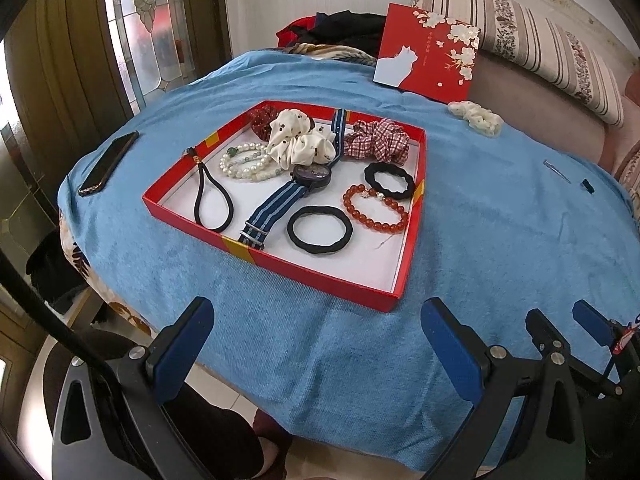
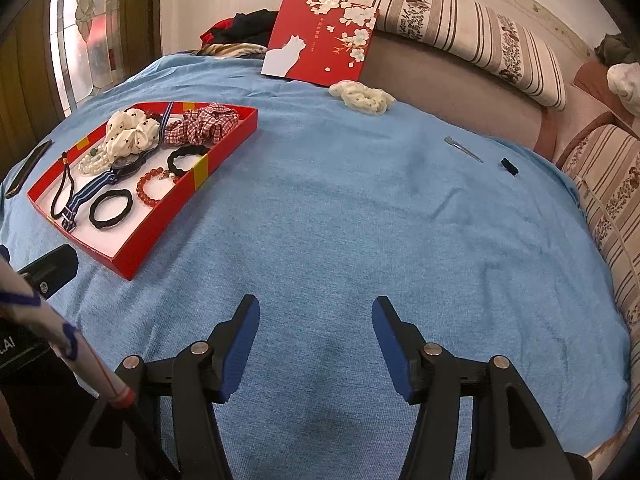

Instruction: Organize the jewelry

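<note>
A shallow red tray [image 1: 406, 252] lies on the blue towel with jewelry in it: a striped-strap watch [image 1: 314, 174], a pearl bracelet [image 1: 244, 168], a red bead bracelet [image 1: 376, 225], black hair ties [image 1: 293, 231] and two scrunchies [image 1: 378, 144]. A cream scrunchie [image 2: 362, 96], a silver hair clip [image 2: 464, 149] and a small black piece [image 2: 509, 167] lie loose on the towel, far beyond my right gripper [image 2: 316, 320]. That gripper is open and empty over bare towel. My left gripper [image 1: 320, 320] is wide open and empty, just short of the tray's near edge.
The red lid [image 2: 320, 44] with a white cat leans against the sofa back behind the cream scrunchie. A dark phone [image 1: 108, 164] lies left of the tray. Striped cushions [image 2: 460, 20] border the far and right sides. The towel [image 2: 360, 220] drops off at the near edge.
</note>
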A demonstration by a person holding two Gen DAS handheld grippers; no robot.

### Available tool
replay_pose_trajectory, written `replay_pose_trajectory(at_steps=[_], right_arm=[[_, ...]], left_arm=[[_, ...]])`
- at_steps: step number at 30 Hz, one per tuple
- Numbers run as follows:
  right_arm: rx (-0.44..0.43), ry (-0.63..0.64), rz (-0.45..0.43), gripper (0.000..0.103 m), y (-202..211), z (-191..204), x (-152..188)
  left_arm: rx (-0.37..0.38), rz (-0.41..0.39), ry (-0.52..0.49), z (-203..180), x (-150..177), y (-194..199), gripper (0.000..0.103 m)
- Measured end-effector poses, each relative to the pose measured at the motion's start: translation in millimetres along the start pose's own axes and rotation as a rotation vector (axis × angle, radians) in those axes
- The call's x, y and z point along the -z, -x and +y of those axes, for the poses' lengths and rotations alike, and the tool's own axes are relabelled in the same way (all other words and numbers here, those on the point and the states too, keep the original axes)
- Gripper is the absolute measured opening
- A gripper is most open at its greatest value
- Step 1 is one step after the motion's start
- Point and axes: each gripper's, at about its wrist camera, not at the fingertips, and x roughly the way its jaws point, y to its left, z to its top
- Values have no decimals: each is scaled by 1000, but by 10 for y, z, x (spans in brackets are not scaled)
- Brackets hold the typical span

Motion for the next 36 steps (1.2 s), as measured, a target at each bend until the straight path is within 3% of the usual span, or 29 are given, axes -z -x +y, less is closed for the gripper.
replay_pose_trajectory(at_steps=[36], right_arm=[[0, 16, -9, 65, 0, 34, -2]], left_arm=[[8, 43, 22, 54, 33, -125, 103]])
